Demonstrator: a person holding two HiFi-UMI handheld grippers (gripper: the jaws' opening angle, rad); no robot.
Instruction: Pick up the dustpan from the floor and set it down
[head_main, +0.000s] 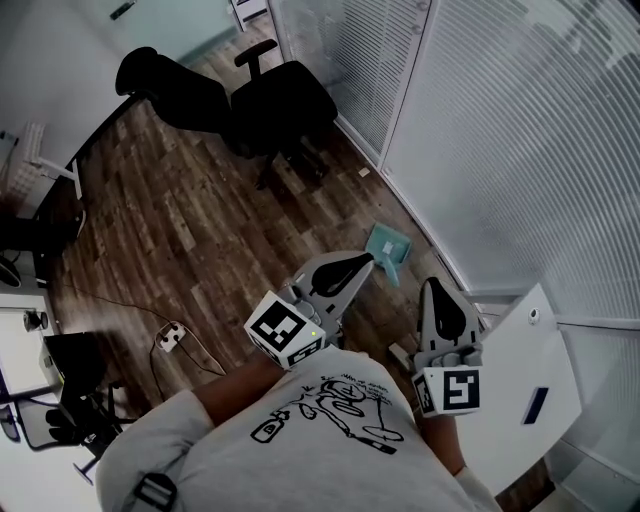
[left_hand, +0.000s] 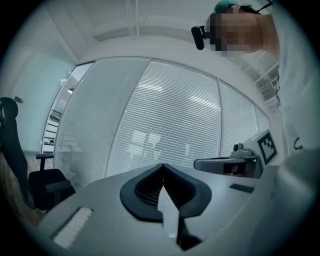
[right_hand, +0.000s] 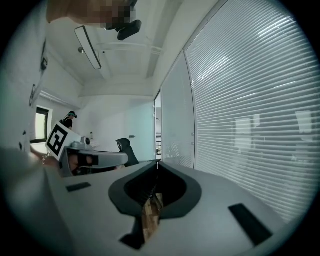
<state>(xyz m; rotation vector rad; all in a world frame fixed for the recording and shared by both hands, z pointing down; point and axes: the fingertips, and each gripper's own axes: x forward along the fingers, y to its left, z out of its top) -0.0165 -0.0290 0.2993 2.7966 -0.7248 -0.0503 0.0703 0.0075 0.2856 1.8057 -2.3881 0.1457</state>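
Observation:
A small teal dustpan (head_main: 388, 245) lies on the wood floor beside the glass wall, seen only in the head view. Both grippers are held level in front of the person's body, well above the floor. In that view the tip of my left gripper (head_main: 366, 261) shows just short of the dustpan, and my right gripper (head_main: 431, 285) is to its right. The left gripper (left_hand: 162, 165) has its jaws together at the tips with nothing between them. So does the right gripper (right_hand: 157, 162), which is empty too. Neither gripper view shows the dustpan.
Two black office chairs (head_main: 270, 105) stand further along the floor. A white power strip (head_main: 170, 337) with a cable lies at the left. A white cabinet top (head_main: 520, 390) is at the right, under the blinds of the glass wall (head_main: 520, 150).

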